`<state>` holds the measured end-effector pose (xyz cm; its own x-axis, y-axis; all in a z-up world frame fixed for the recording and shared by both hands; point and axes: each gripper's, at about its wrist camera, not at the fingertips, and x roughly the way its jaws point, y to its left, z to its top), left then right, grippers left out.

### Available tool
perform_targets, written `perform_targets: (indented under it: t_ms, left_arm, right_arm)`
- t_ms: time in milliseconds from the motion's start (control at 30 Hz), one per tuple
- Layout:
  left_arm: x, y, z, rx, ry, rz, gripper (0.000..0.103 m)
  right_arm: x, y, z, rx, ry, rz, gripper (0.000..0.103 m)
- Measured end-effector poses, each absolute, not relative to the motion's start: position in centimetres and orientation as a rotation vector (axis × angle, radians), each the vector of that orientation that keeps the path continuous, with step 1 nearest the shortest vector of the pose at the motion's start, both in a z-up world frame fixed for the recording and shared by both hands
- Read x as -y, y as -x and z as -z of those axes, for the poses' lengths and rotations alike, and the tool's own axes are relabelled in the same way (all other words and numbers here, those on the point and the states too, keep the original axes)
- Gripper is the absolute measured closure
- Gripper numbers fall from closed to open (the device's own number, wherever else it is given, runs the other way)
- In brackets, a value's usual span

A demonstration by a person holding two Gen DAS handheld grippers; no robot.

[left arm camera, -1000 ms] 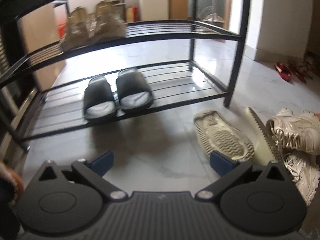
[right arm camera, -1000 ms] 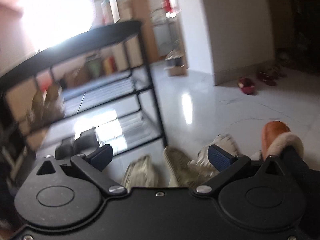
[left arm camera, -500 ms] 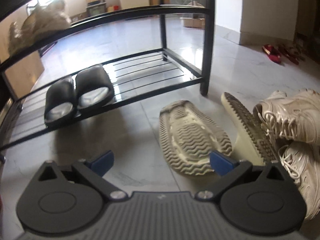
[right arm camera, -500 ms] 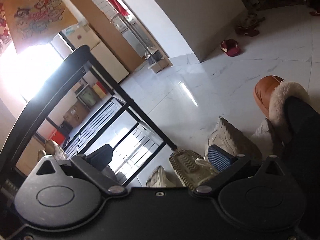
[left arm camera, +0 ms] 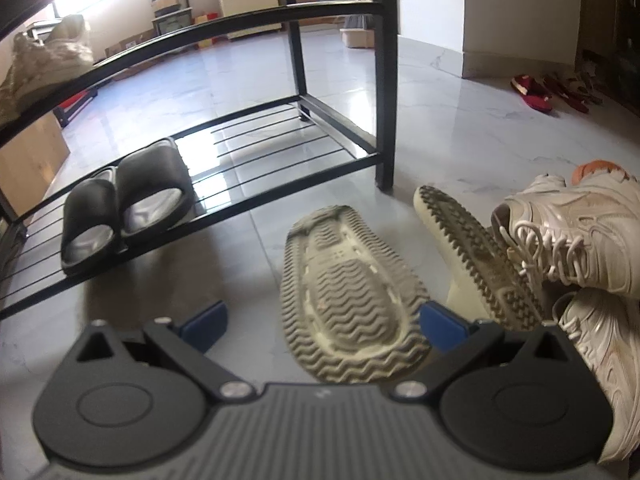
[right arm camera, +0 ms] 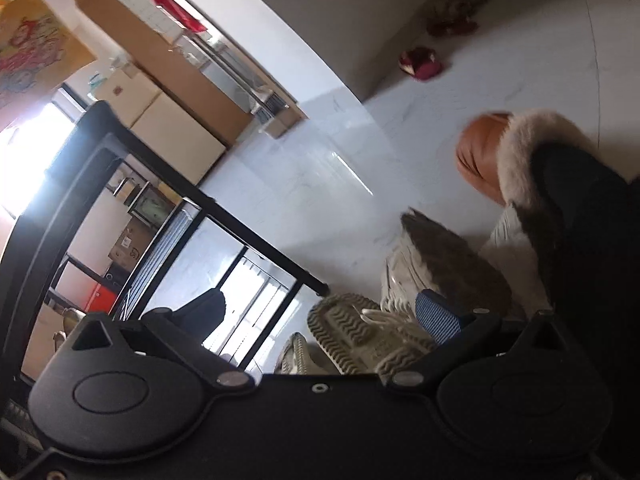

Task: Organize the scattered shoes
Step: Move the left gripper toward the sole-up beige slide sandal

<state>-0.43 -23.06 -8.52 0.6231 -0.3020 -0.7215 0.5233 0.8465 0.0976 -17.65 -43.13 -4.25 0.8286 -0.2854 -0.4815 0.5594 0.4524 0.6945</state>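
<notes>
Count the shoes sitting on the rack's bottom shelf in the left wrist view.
2: a pair of black slides side by side at the left end of the bottom shelf, left slide and right slide. The shelf's far-left end is cut off.

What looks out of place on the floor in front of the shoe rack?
One beige shoe lies upside down, sole up, near the rack. A second is tipped on its side against two white sneakers, which are piled together. The black slippers sit neatly on the rack.

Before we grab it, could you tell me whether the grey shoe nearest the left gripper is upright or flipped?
Flipped: the grey shoe shows its wavy sole.
</notes>
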Motion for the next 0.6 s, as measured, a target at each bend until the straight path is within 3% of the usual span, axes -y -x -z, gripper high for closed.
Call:
perform_targets:
  t_ms: [400, 600]
  left_arm:
    - [25.3, -0.2, 10.1, -0.785, -0.306, 0.445, 0.001]
    - [25.5, -0.4, 10.3, -0.781, -0.315, 0.419, 0.001]
  right_arm:
    - [42.1, 18.1, 7.5, -0.085, -0.794, 0.487, 0.000]
    - [40.8, 20.0, 5.9, 0.080, -0.675, 0.559, 0.000]
